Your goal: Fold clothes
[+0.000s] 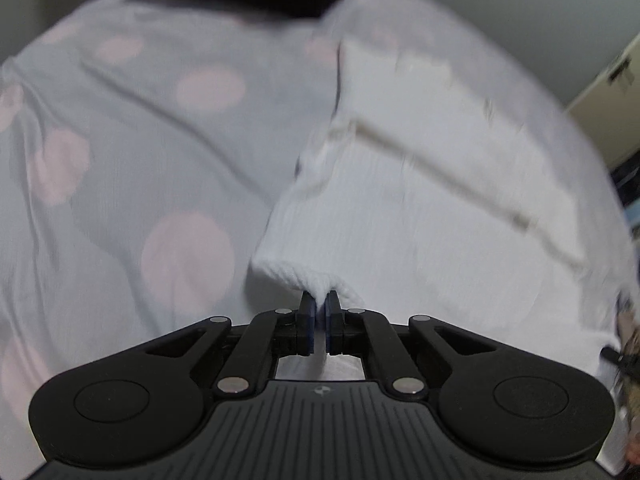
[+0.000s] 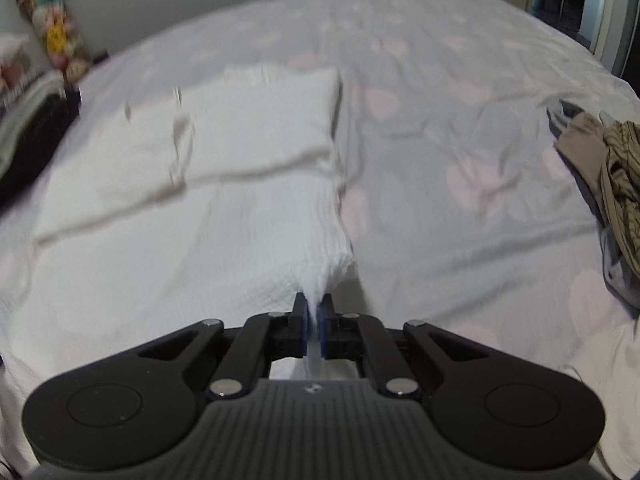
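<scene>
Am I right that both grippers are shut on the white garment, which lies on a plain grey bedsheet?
Not quite: the bedsheet has pink spots, as both wrist views show. Both the left gripper and right gripper are indeed shut on the white garment.

Garment (image 2: pixel 224 168) lies on bed (image 2: pixel 440 80), clothes pile (image 2: pixel 600 160) right.

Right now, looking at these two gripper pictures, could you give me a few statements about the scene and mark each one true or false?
1. The left gripper is shut on the white ribbed knit garment. True.
2. The right gripper hangs open above the garment. False: its jaws pinch a corner of the same white garment.
3. The garment lies on a pale grey bedsheet with pink dots. True.
4. The sheet is plain dark blue. False: it is pale grey with pink spots.
5. A crumpled pile of brown striped clothing lies at the right of the bed. True.
</scene>
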Tool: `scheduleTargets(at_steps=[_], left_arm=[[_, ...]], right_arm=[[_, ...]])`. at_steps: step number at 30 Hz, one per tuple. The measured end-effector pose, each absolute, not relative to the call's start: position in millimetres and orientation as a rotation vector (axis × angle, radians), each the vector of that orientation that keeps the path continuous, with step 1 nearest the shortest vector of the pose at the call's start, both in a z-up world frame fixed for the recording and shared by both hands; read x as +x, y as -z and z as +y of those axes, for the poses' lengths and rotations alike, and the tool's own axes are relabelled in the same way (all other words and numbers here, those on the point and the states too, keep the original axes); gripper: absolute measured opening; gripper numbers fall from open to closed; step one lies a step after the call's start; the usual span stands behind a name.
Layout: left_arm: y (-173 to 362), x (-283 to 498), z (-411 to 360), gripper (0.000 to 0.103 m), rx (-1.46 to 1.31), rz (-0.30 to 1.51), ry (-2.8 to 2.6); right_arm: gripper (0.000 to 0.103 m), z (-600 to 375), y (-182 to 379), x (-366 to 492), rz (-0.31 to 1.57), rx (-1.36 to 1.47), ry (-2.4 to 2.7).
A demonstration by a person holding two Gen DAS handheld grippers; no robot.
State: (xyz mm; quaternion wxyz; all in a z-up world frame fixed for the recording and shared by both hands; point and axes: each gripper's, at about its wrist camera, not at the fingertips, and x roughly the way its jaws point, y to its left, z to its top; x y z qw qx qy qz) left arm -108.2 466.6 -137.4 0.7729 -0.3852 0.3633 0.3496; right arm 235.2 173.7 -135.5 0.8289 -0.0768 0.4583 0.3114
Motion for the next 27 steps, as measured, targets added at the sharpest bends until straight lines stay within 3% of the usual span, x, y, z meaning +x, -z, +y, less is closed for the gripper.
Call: scheduleTargets(at_steps=[7, 14, 15, 17, 19, 21, 27], left_arm=[[128, -115, 484, 0.005, -0.783, 0.608, -0.838], [141, -98, 489, 0.011, -0.701, 0.674, -0.883], [143, -96, 490, 0.011, -0.692, 0.69, -0.889], [147, -92, 491, 0.022, -0.673, 0.722, -0.903], [147, -95, 488, 0.027, -0.674, 0.73, -0.92], [144, -101, 484, 0.027, -0.68, 0.727, -0.935], [106, -106, 460, 0.027, -0.558, 0.681, -0.934]], right_arm=[[0.006, 195, 114, 252, 0.852, -0.087, -0.663], [0.008, 233, 126, 262, 0.829, -0.163, -0.668], [0.011, 235, 129, 263, 0.842, -0.166, -0.671], [0.016, 236, 132, 266, 0.861, -0.164, -0.673], [0.032, 232, 131, 269, 0.866, -0.146, -0.665], [0.034, 223, 126, 273, 0.856, -0.105, -0.66], [0.055, 194, 95, 274, 0.791, -0.1, -0.697]])
